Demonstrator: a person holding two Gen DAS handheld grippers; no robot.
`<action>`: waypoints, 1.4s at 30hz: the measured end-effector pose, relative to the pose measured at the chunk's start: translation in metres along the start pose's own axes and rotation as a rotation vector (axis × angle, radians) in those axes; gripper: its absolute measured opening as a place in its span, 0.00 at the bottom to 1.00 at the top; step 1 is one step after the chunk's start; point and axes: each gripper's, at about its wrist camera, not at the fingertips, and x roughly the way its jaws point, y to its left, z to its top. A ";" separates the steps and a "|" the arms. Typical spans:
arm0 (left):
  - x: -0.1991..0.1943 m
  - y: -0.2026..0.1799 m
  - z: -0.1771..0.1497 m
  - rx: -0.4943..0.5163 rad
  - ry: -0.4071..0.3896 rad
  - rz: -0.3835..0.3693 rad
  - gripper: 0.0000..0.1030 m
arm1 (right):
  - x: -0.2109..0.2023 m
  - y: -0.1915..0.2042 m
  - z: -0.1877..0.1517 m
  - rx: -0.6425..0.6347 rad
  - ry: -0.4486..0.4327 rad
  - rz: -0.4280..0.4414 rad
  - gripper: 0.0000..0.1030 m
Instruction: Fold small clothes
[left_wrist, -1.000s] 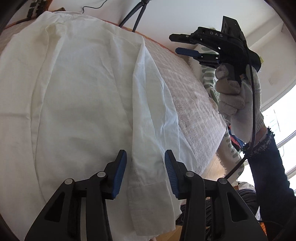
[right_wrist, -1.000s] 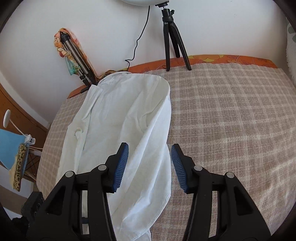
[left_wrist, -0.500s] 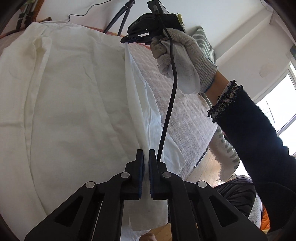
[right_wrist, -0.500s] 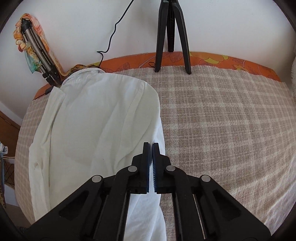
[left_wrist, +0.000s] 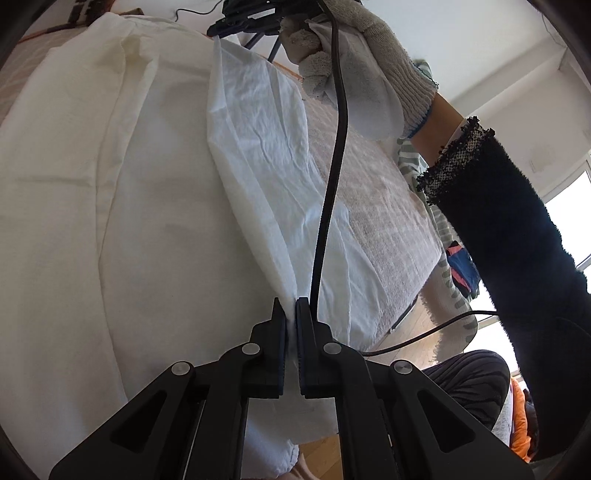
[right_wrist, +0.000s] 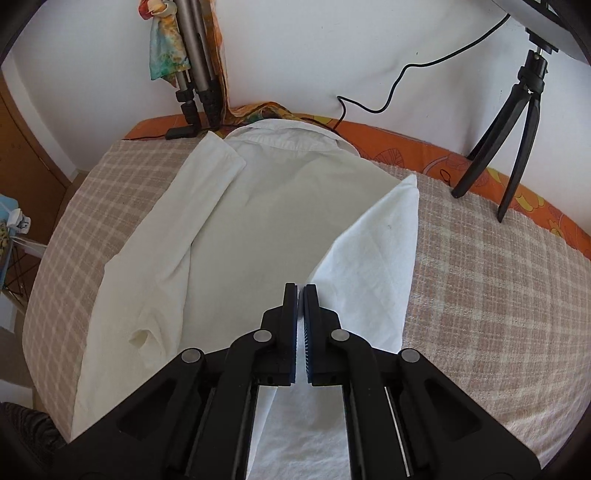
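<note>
The left gripper (left_wrist: 291, 310) is seen with its jaws pinched together low in the left wrist view, while the right gripper (right_wrist: 300, 295), jaws likewise pressed together, is gripped higher up by a gloved right hand (left_wrist: 365, 62) extended from a dark sleeve.

Item count — one white shirt (right_wrist: 280, 221), one checked bedcover (right_wrist: 480, 295), two grippers: the left gripper (left_wrist: 291, 306) and the right gripper (right_wrist: 300, 291). Stands — one black tripod (right_wrist: 517, 122), one grey folded tripod (right_wrist: 192, 74). One gloved hand (left_wrist: 369, 70).
</note>
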 end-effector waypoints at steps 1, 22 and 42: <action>-0.001 0.001 0.000 -0.002 0.001 -0.001 0.03 | -0.002 -0.003 -0.002 0.011 -0.001 0.031 0.11; -0.007 0.014 0.015 -0.024 0.032 0.015 0.05 | -0.016 -0.107 -0.109 0.287 -0.042 0.276 0.14; -0.033 0.011 0.018 0.044 -0.032 0.118 0.25 | -0.091 -0.105 -0.137 0.252 -0.123 -0.055 0.44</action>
